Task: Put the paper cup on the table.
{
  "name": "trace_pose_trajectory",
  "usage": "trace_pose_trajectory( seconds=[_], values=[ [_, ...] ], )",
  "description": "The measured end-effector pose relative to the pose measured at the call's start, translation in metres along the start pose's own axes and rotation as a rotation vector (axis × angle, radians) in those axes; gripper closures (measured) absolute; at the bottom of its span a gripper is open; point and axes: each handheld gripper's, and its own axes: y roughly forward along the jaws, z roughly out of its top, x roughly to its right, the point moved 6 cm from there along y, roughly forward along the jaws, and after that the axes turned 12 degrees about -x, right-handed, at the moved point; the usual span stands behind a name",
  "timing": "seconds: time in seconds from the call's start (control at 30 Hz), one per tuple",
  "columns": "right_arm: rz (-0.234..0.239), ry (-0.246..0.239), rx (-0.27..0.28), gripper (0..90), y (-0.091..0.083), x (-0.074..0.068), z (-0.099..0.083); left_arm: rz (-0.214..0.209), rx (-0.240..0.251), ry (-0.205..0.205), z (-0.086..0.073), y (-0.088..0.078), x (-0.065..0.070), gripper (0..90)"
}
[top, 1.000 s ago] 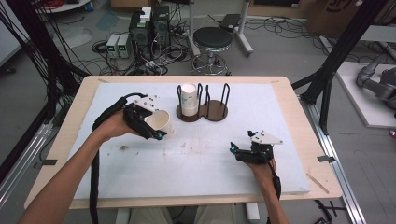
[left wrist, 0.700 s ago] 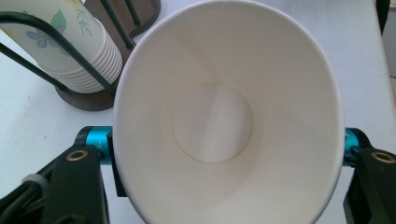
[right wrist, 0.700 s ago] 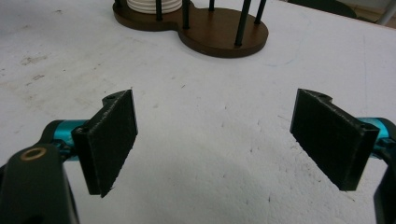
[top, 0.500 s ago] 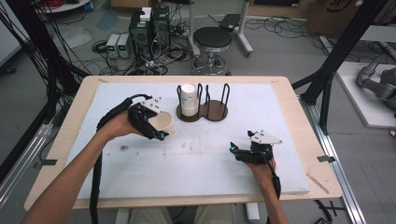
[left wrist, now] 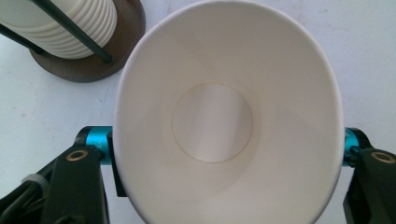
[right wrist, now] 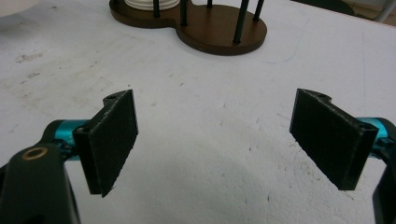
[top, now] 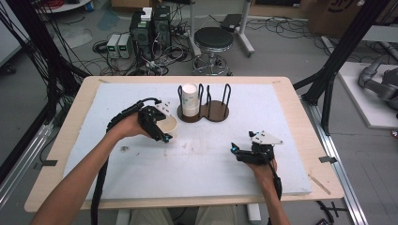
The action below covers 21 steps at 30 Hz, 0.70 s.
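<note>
A white paper cup [top: 169,123] sits between the jaws of my left gripper [top: 158,127], left of the table's middle. In the left gripper view the cup [left wrist: 224,116] faces the camera mouth first, squeezed into an oval between the fingers [left wrist: 100,149]. A stack of ribbed white cups [top: 190,99] stands in the left bay of a dark wooden holder [top: 217,112] with black rods, just right of the held cup. My right gripper [top: 238,152] rests low near the front right of the table, open, with nothing between its pads [right wrist: 114,140].
The white foam mat [top: 202,173] covers a wooden table [top: 300,122]. The holder's right bay [top: 219,108] stands empty. Small dark specks [top: 124,149] lie on the mat front left. Beyond the table are a stool [top: 213,40] and electronics [top: 150,28] on the floor.
My left gripper has carried the cup a little to the right and lower, toward the mat. The right gripper has stayed where it was.
</note>
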Motion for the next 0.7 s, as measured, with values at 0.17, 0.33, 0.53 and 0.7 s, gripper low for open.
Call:
trace_pose_trajectory(
  seconds=[0.17, 0.33, 0.53, 0.7],
  values=[
    [0.0, 0.003, 0.0, 15.7, 0.0, 0.0, 0.0, -0.008, -0.02, -0.001, 0.003, 0.009, -0.001, 30.2],
    [0.001, 0.002, 0.002, 15.8, 0.0, 0.0, 0.0, -0.01, -0.041, 0.004, 0.005, 0.018, -0.002, 30.1],
    [0.0, -0.002, -0.002, 15.9, 0.0, 0.0, 0.0, -0.016, -0.034, 0.001, 0.005, 0.022, -0.002, 30.2],
    [-0.002, -0.002, -0.002, 15.9, 0.0, 0.0, 0.0, -0.016, -0.019, -0.007, 0.005, 0.023, -0.002, 29.7]
  ],
)
